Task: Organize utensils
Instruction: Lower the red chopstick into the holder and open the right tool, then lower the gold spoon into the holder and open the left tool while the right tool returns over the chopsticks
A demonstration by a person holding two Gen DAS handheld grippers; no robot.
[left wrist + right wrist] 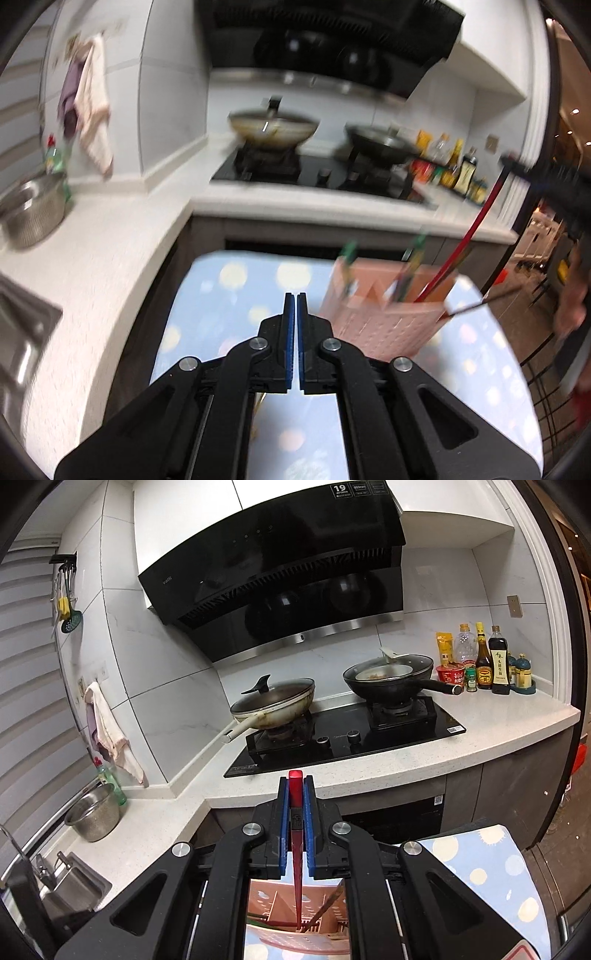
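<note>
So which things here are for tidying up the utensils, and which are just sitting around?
For the job:
- red chopsticks, held in the shut right gripper
- pink utensil holder, other utensils already in it
- left gripper, shut, holding nothing

Just sitting around:
- two lidded pans on the stove
- sauce bottles
- metal strainer bowl
- hanging cloth

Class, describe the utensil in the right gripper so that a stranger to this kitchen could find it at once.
Start at the blue dotted tabletop before the stove and find the pink slotted utensil holder on it. One long red chopstick slants up from it into the right gripper; its neighbours are green-topped or dark.
</note>
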